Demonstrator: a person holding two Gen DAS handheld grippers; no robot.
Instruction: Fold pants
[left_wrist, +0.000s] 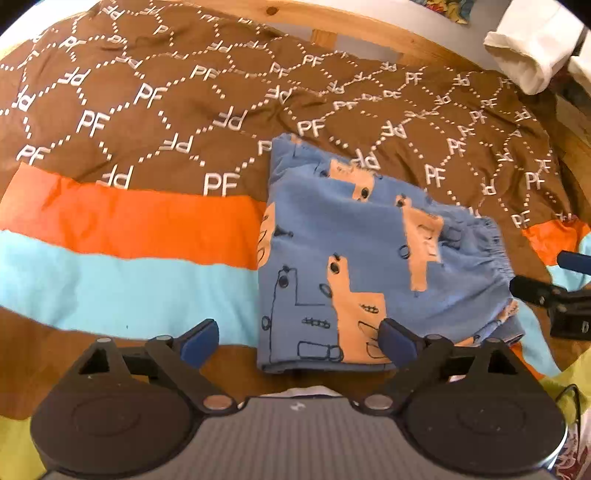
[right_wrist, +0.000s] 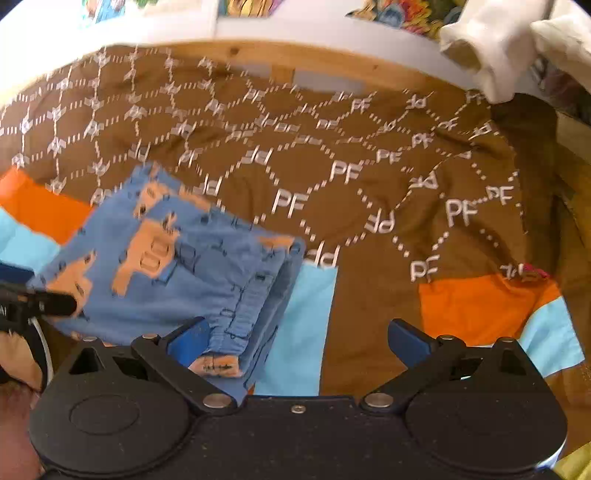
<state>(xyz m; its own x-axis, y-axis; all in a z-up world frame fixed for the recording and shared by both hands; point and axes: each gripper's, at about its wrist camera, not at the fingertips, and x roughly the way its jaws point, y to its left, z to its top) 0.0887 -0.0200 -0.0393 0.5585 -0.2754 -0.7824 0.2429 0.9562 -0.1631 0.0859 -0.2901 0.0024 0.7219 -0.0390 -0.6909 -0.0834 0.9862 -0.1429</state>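
The blue pants (left_wrist: 369, 251) with orange animal prints lie folded in a compact stack on the brown bedspread (left_wrist: 147, 110). They also show in the right wrist view (right_wrist: 177, 266), elastic waistband toward the right. My left gripper (left_wrist: 299, 341) is open and empty at the stack's near edge; its right finger is over the fabric. My right gripper (right_wrist: 299, 341) is open and empty at the stack's right side. The right gripper's fingers show at the right edge of the left wrist view (left_wrist: 546, 291). The left gripper's tip shows at the left edge of the right wrist view (right_wrist: 48, 302).
The bedspread has orange (left_wrist: 129, 221) and light blue (left_wrist: 129, 288) stripes. A wooden bed frame (left_wrist: 332, 33) runs along the far side. White cloth (left_wrist: 524, 62) hangs at the far right. A cable (left_wrist: 569, 398) lies near the right edge.
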